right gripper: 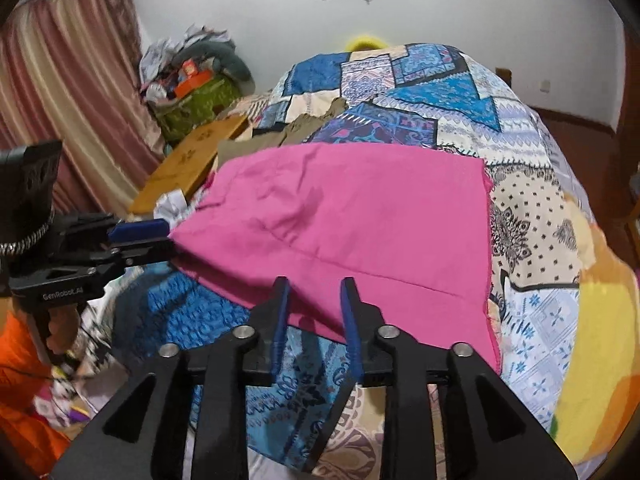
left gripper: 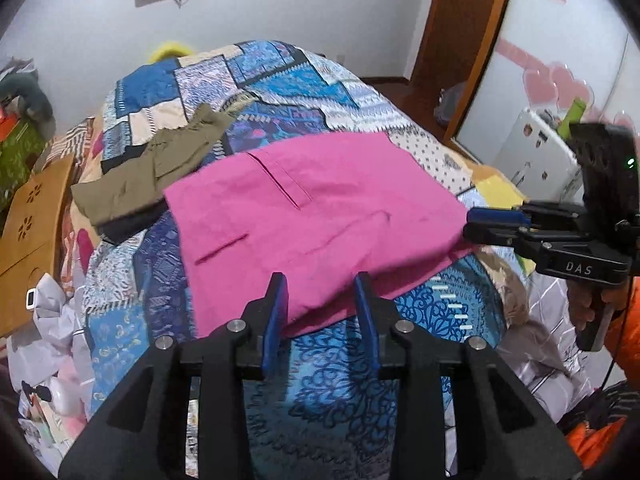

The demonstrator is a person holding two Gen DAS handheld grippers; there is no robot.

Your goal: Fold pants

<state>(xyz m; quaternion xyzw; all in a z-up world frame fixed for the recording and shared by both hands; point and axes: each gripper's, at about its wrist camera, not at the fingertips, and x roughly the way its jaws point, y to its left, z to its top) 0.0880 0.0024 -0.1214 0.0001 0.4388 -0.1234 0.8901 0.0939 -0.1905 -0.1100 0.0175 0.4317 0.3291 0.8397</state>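
Pink pants (left gripper: 312,216) lie folded flat on a blue patchwork bedspread (left gripper: 332,376); they also show in the right wrist view (right gripper: 352,220). My left gripper (left gripper: 322,284) is open, its blue pads astride the near edge of the pink cloth. My right gripper (right gripper: 314,288) is open over the pants' near edge. In the left wrist view the right gripper (left gripper: 472,224) sits at the pants' right corner. In the right wrist view the left gripper (right gripper: 170,236) sits at their left corner.
Olive-brown pants (left gripper: 148,172) lie on the bed behind and left of the pink ones. A wooden tray (left gripper: 28,232) stands left of the bed. A cluttered green basket (right gripper: 196,100) stands by the curtain. A white appliance (left gripper: 536,152) stands at right.
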